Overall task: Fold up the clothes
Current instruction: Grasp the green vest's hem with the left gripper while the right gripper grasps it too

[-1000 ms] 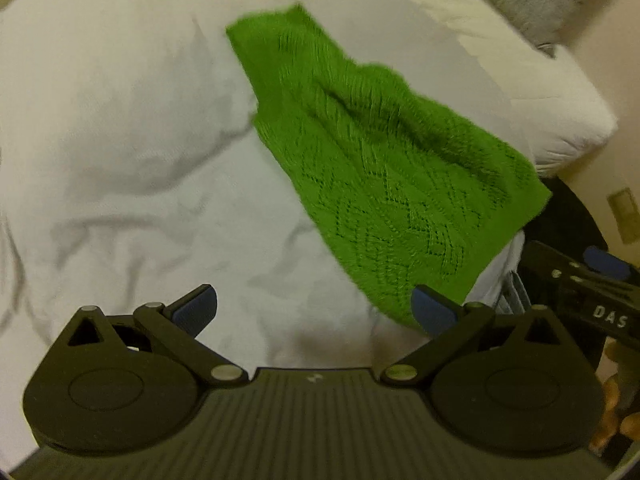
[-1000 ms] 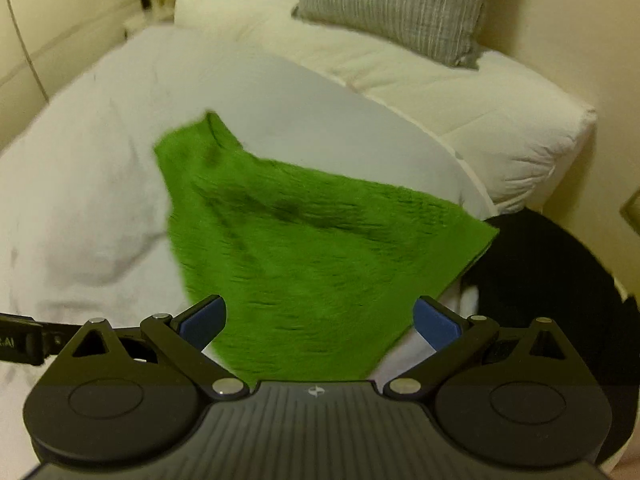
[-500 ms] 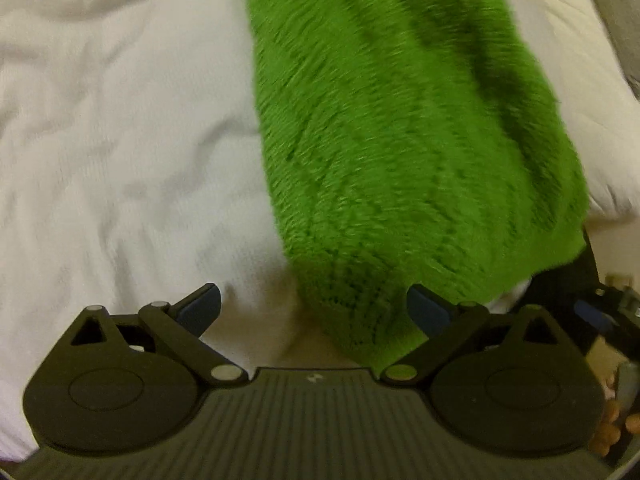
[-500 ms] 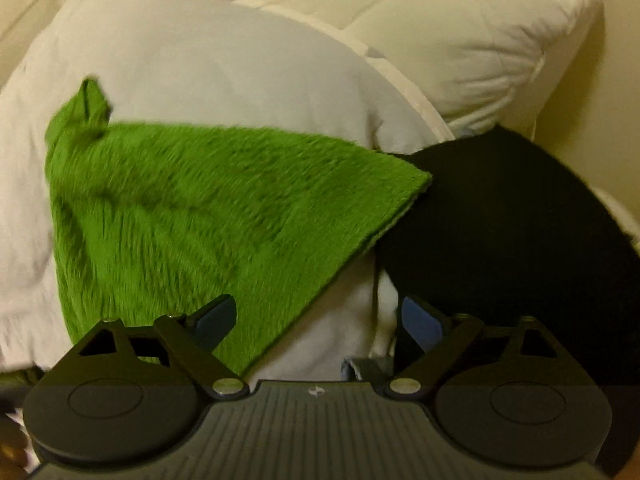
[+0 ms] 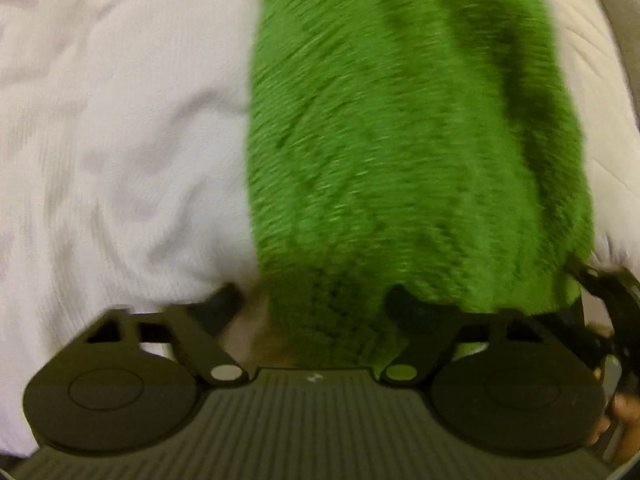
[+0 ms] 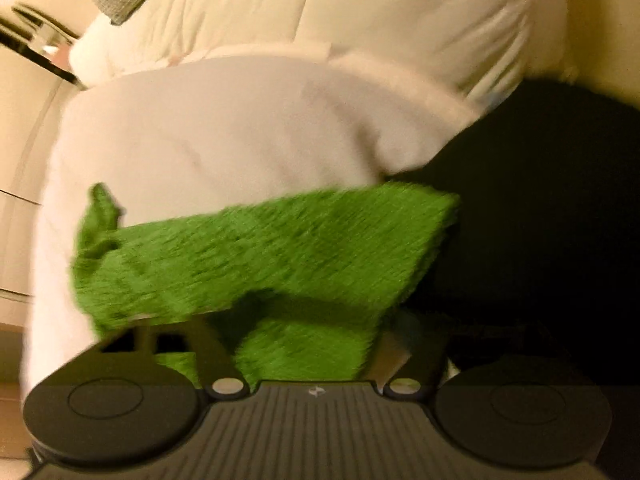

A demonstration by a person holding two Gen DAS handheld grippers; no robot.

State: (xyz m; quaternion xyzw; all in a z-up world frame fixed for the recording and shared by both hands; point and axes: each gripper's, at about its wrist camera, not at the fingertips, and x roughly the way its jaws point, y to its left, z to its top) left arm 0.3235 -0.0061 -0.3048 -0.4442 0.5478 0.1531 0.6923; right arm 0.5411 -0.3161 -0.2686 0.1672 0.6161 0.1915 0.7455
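**op:** Hem grab in progress. Green knit sweater (image 5: 400, 140) is lying on the white duvet (image 5: 100, 140), near edge hanging off the bed towards me. Left gripper (image 5: 312, 308) is closing with the hem between its fingers, not pinched yet from what I can see. Right gripper (image 6: 308, 340) same deal, closing around the other bottom corner.

**reply:** what's the risk?

**op:** My guess: loose open knit, so a finger could snag a stitch or catch just one layer, and the fold comes out lopsided. The hem could also slide out if I lift before both grippers bite. Both views are blurry, so it's hard to judge.

**reply:** any labels?

**op:** Nothing readable, just a tiny logo mark on each gripper body.
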